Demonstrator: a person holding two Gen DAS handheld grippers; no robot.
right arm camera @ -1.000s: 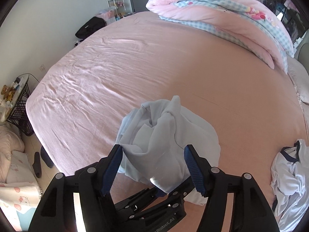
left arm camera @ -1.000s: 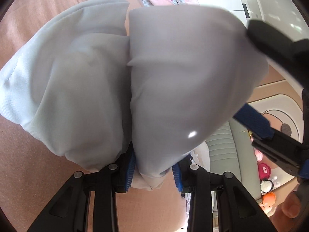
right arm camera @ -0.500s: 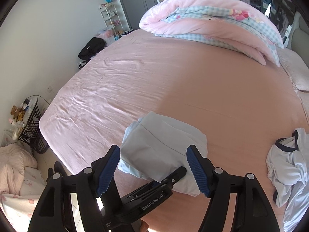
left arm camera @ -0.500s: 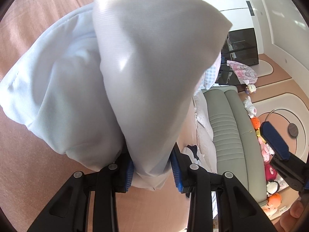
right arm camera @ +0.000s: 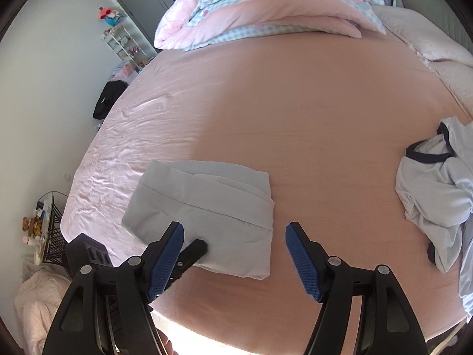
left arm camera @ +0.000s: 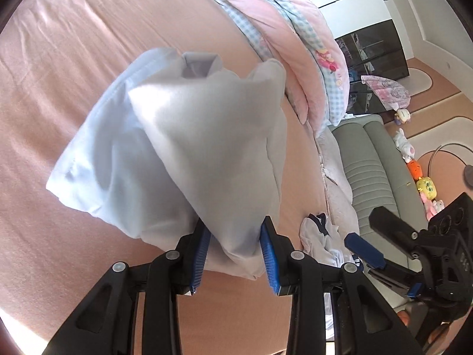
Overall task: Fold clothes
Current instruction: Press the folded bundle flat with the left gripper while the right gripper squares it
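Note:
A pale blue garment (right arm camera: 207, 207) lies folded into a rectangle on the pink bed sheet (right arm camera: 295, 103), near the bed's front edge. My left gripper (left arm camera: 235, 251) is shut on the near edge of the garment (left arm camera: 177, 153), with cloth bunched between its blue pads. From the right wrist view, one black finger of the left gripper (right arm camera: 195, 248) rests on the garment's near left corner. My right gripper (right arm camera: 233, 259) hovers above the garment's near right corner, open and empty. It also shows at the lower right as the right gripper (left arm camera: 387, 269).
A crumpled white garment with navy trim (right arm camera: 428, 189) lies on the right of the bed. A pink and checked duvet (right arm camera: 266, 9) is heaped at the far side. A grey-green headboard (left arm camera: 372, 177) flanks the bed, and a black wire rack (right arm camera: 50, 230) stands on the floor at left.
The raised flap of the garment has come down into a flat fold. My right gripper has rolled and slid away to the right, jaws slightly wider. My left gripper keeps its hold.

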